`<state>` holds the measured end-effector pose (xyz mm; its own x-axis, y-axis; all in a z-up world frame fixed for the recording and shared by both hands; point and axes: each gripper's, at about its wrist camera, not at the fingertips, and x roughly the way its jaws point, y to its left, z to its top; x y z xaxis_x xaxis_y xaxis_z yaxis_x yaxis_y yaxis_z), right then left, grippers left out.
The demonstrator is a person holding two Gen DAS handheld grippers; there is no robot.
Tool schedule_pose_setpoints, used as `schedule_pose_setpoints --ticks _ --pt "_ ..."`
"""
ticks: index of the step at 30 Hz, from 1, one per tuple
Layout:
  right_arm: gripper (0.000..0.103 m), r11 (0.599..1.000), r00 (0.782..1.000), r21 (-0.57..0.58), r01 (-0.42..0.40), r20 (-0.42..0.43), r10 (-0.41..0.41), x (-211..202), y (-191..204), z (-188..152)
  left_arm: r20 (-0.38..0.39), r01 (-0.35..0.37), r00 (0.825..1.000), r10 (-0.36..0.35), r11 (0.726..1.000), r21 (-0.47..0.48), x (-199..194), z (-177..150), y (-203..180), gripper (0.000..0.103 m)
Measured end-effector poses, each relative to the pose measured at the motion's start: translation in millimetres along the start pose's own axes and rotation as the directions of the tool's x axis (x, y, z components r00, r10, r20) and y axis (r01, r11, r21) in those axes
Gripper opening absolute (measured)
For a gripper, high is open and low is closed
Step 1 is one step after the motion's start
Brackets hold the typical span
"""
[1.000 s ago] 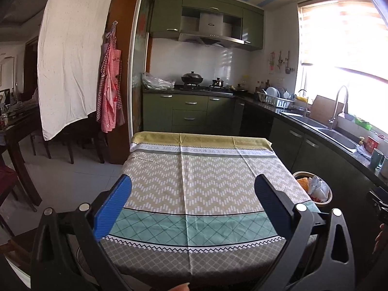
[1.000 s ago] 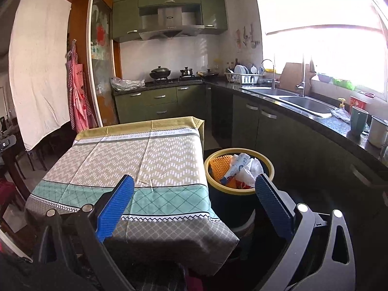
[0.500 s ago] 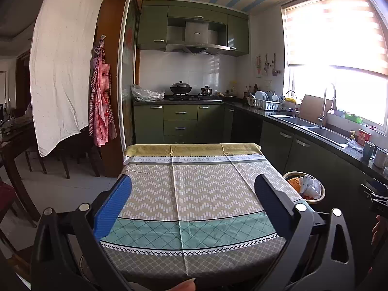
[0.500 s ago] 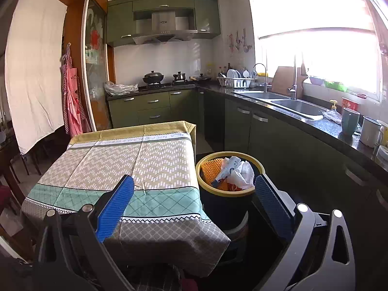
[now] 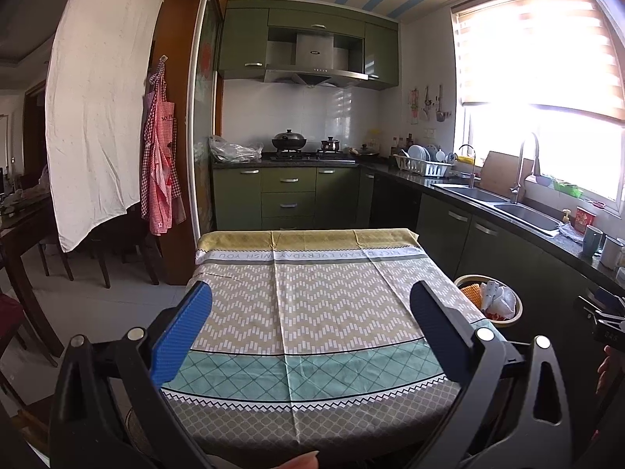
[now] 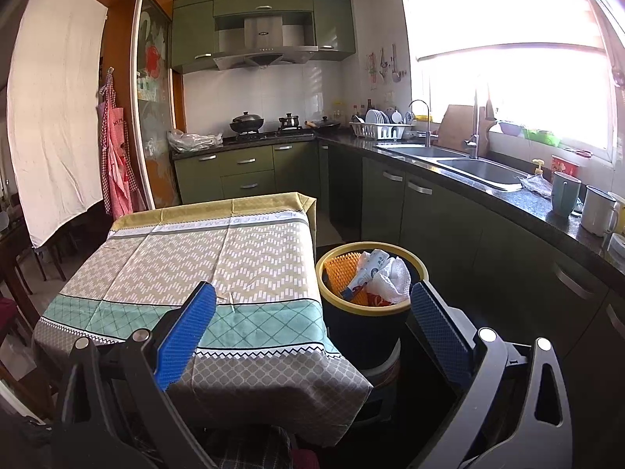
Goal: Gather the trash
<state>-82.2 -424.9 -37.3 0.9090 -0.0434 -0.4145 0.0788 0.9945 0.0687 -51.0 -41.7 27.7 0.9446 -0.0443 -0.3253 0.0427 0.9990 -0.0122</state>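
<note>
The trash bin (image 6: pixel 370 277), dark-walled with a yellow rim, stands on the floor just beside the right edge of the table (image 6: pixel 203 258), and it holds the collected trash: an orange mesh piece (image 6: pixel 343 273) at the left, a white printed wrapper (image 6: pixel 369 269) in the middle and crumpled white paper (image 6: pixel 390 281) at the right. From the left wrist view the same bin (image 5: pixel 490 297) shows past the table's right corner. The table carries a patterned tablecloth (image 5: pixel 312 305) with a yellow far band, beige zigzag centre and teal lattice near band, and nothing lies on it. At the left hang a white sheet (image 5: pixel 101 117) and a red checked apron (image 5: pixel 158 164); green cabinets (image 5: pixel 289 191) and a stove with a black wok (image 5: pixel 289 141) fill the back; a dish rack (image 6: pixel 381 127), double sink (image 6: pixel 468 164) and two mugs (image 6: pixel 582 199) line the right counter under a bright window. The left gripper (image 5: pixel 310 305) hangs above the cloth with its blue pads spread wide and empty; the right gripper (image 6: pixel 312 305) is likewise wide apart and empty, above the table corner and bin. Compared with a second ago, both views have risen and pulled back, and the bin sits lower and farther off.
</note>
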Motion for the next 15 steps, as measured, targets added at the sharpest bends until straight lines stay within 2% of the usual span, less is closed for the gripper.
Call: schedule_pose_setpoints --ticks 15 --pt "0.098 1.000 1.000 0.000 0.000 -0.009 0.000 6.6 -0.3 -2.3 -0.002 0.007 1.000 -0.007 1.000 -0.001 1.4 0.3 -0.8 0.096"
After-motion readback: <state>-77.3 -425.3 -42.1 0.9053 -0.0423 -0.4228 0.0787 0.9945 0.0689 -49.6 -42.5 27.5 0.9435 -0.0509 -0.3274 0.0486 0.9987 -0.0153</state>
